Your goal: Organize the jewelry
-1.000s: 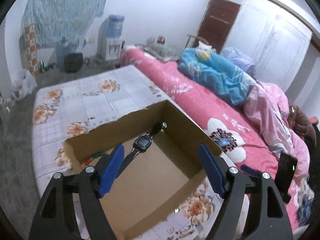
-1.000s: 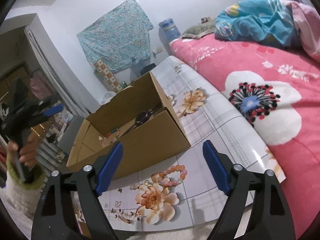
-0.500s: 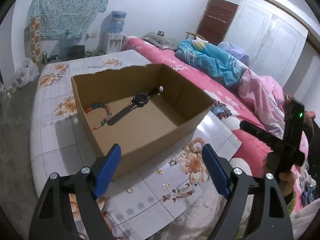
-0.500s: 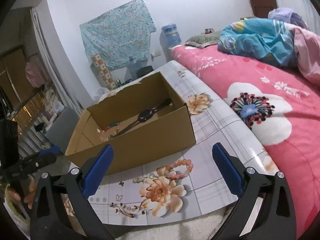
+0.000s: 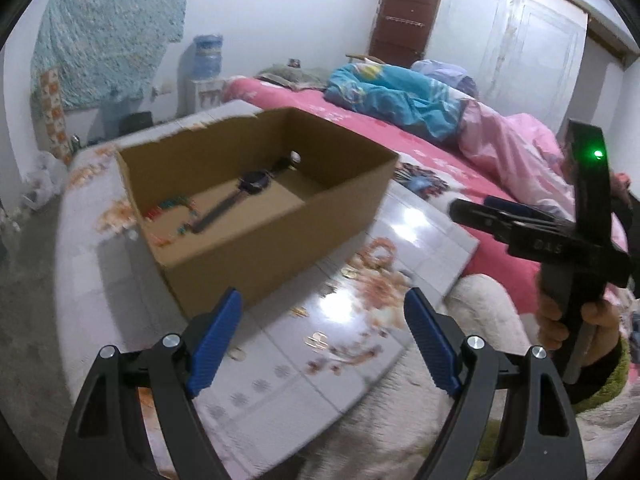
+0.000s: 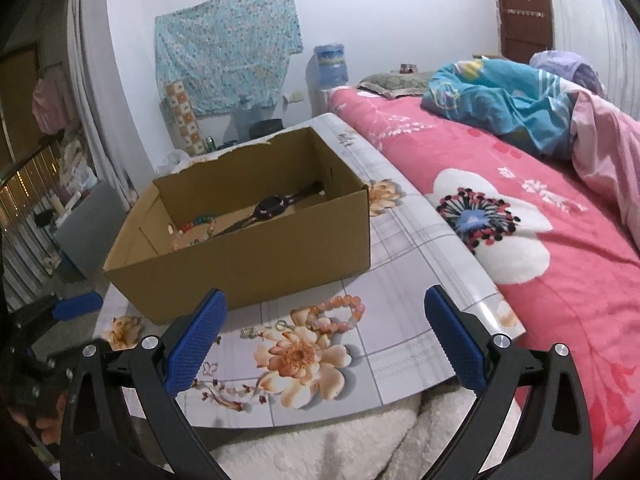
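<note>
Jewelry lies partly inside an open cardboard box [image 6: 256, 264] and partly on the flowered surface [image 6: 404, 240] in front of it. Inside the box, a black watch [image 6: 272, 206] lies stretched across the floor, and a bracelet of coloured beads [image 6: 196, 226] lies beside it toward the box's left end. Outside the box, a pink bead bracelet [image 6: 340, 314] rests on the surface just before the front wall, next to a printed flower; a small silvery piece [image 6: 252, 332] and a little metal clasp or ring [image 6: 281, 325] lie just to its left. In the left wrist view, which is blurred, a few small gold-coloured rings [image 5: 318, 340] show on the surface nearer the camera.

Left hand-held gripper [image 5: 322, 338]: jaws spread wide, nothing between the blue pads, held above the near edge of the surface in front of the box.

Right hand-held gripper [image 6: 326, 340]: jaws spread wide after just opening further, nothing between the pads; the pink bracelet appears in the gap between them but apart from both. In the left wrist view this tool is seen from the side, gripped by the person's hand [image 5: 576, 324] in a green-cuffed sleeve.

A bed with a pink flowered cover [image 6: 520, 208] adjoins the surface on the right.
</note>
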`<control>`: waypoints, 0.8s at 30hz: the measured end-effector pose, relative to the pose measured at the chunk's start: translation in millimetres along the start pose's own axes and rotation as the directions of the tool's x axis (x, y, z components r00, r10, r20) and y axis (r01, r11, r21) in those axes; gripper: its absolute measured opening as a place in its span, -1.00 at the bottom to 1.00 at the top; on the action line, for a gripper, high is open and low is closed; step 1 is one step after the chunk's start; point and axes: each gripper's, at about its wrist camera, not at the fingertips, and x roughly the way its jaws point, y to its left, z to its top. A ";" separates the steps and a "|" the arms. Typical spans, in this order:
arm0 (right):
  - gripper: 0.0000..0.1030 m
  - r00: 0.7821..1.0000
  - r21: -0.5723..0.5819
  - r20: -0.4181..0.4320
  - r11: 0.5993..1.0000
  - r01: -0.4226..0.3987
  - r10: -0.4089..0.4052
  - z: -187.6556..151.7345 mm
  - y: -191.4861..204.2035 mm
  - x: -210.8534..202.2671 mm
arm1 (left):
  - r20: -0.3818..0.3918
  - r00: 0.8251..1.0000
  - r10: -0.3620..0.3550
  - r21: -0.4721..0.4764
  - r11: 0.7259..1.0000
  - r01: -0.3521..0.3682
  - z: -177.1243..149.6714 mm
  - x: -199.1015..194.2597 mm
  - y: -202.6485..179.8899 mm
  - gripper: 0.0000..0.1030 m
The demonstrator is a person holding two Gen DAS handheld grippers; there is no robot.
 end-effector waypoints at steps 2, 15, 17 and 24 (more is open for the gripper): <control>0.84 1.000 -0.005 -0.002 1.000 0.009 -0.009 -3.0 1.2 -1.7 | -0.002 0.999 -0.032 -0.011 0.999 0.032 -6.1 1.6 -6.5 0.57; 0.84 0.981 -0.072 -0.007 0.979 0.193 -0.194 -23.3 0.2 -5.8 | -0.046 0.990 -0.130 -0.081 0.989 0.126 -38.5 9.6 -33.9 0.64; 0.84 0.975 -0.068 -0.001 0.972 0.223 -0.224 -26.2 -3.3 -6.3 | -0.051 0.990 -0.132 -0.100 0.987 0.126 -40.1 9.9 -33.2 0.73; 0.84 0.989 -0.019 0.030 0.989 0.147 -0.146 -33.7 -17.7 -16.8 | -0.044 0.990 -0.135 -0.115 0.985 0.129 -42.2 5.3 -30.1 0.89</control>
